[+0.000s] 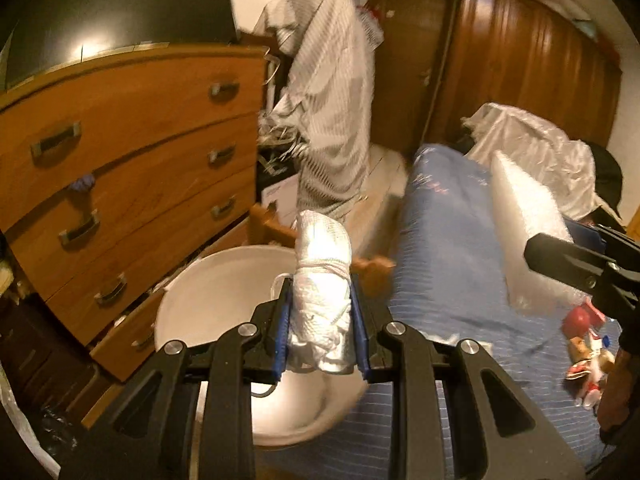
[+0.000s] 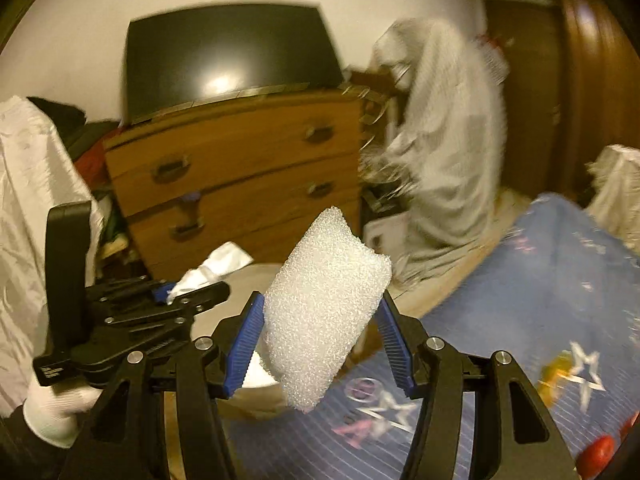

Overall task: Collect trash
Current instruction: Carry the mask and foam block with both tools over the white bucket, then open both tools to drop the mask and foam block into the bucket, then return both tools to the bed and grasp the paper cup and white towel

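My left gripper (image 1: 320,300) is shut on a crumpled white wrapper (image 1: 322,276) and holds it above the white bin (image 1: 212,292) beside the bed. My right gripper (image 2: 322,312) is shut on a white foam piece (image 2: 324,312), held up over the bed edge near the bin (image 2: 232,280). In the right wrist view the left gripper (image 2: 188,294) shows at the left with the white wrapper (image 2: 216,266) in it. In the left wrist view the right gripper body (image 1: 580,260) shows at the right with the foam piece (image 1: 524,224).
A wooden chest of drawers (image 1: 132,184) stands behind the bin, with a dark screen (image 2: 228,60) on top. A blue bedspread (image 1: 452,248) covers the bed; red and white wrappers (image 1: 588,344) lie on it. A striped cloth (image 1: 328,92) hangs by the brown wardrobe (image 1: 520,56).
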`<state>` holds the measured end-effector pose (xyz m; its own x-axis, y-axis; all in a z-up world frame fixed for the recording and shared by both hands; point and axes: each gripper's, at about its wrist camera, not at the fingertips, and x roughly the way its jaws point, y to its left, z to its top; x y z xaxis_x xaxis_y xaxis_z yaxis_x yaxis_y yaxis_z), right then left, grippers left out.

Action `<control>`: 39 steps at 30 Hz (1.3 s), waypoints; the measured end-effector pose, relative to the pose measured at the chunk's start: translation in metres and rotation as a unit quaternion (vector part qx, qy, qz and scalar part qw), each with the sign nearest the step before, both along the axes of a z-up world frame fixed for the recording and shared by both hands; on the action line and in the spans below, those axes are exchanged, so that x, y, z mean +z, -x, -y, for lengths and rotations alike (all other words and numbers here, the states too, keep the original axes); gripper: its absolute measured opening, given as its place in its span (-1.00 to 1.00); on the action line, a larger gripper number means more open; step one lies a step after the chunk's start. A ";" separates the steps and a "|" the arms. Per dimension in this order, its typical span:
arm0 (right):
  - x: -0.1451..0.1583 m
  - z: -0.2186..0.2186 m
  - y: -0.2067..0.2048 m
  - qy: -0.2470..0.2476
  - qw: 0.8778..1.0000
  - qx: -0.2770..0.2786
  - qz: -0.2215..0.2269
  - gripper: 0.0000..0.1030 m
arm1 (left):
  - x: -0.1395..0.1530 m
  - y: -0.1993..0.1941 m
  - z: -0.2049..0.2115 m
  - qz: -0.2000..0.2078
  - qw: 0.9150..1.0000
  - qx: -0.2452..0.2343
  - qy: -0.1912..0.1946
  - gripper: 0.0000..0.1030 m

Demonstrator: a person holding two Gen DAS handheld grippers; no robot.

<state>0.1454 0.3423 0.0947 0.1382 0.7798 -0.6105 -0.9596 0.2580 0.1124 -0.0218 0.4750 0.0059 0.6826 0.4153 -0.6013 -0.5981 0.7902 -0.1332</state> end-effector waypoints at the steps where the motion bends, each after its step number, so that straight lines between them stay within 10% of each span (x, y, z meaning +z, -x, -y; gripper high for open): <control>1: -0.006 -0.022 0.000 0.017 1.000 0.012 -0.009 0.13 | -0.003 0.002 -0.009 -0.005 1.000 0.002 0.005 -0.52; 8: -0.060 -0.110 -0.005 0.110 0.990 0.057 -0.072 0.13 | -0.037 -0.003 -0.071 -0.053 0.997 0.002 0.049 -0.52; 17: -0.102 -0.121 -0.008 0.141 0.984 0.069 -0.089 0.13 | -0.075 -0.007 -0.109 -0.078 0.994 0.007 0.077 -0.52; 28: -0.105 -0.112 -0.006 0.135 0.985 0.072 -0.078 0.23 | -0.075 -0.012 -0.116 -0.081 0.994 0.015 0.069 -0.49; 31: -0.102 -0.107 -0.008 0.123 0.987 0.069 -0.078 0.53 | -0.071 -0.009 -0.120 -0.079 0.994 0.033 0.068 -0.02; 39: -0.085 -0.085 -0.013 0.093 0.990 0.065 -0.088 0.53 | -0.059 0.001 -0.118 -0.071 0.995 0.047 0.057 0.02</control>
<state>0.1589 0.4272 0.0102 -0.0764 0.6566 -0.7503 -0.9557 0.1662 0.2428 -0.0224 0.5927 -0.0531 0.5486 0.3967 -0.7360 -0.6877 0.7147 -0.1274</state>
